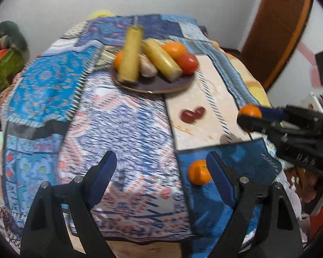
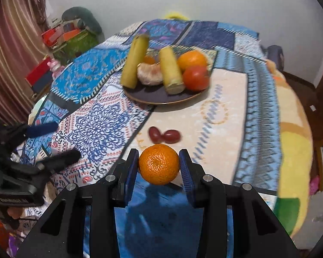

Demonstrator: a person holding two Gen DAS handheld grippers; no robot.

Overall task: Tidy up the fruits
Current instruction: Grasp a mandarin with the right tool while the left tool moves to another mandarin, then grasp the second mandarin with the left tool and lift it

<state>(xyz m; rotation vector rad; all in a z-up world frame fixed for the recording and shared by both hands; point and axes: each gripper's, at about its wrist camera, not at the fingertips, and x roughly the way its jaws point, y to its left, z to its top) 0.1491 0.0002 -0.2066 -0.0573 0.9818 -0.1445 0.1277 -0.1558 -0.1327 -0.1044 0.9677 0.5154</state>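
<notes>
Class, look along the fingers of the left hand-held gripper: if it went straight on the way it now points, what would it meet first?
Probably the bare patterned tablecloth between its open fingers. The left hand-held gripper points down at cloth; the loose mandarin sits beside its right finger, off the centre line, though depth is unclear.

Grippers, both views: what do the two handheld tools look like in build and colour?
Both are matte black plastic frames. The left gripper and the right gripper each have two angled fingers with triangular cut-outs, round silver pivot pins, and ribbed dark blue pads on the inner faces. No cables or sleeves show; small pale lettering on the bodies is unreadable.
</notes>
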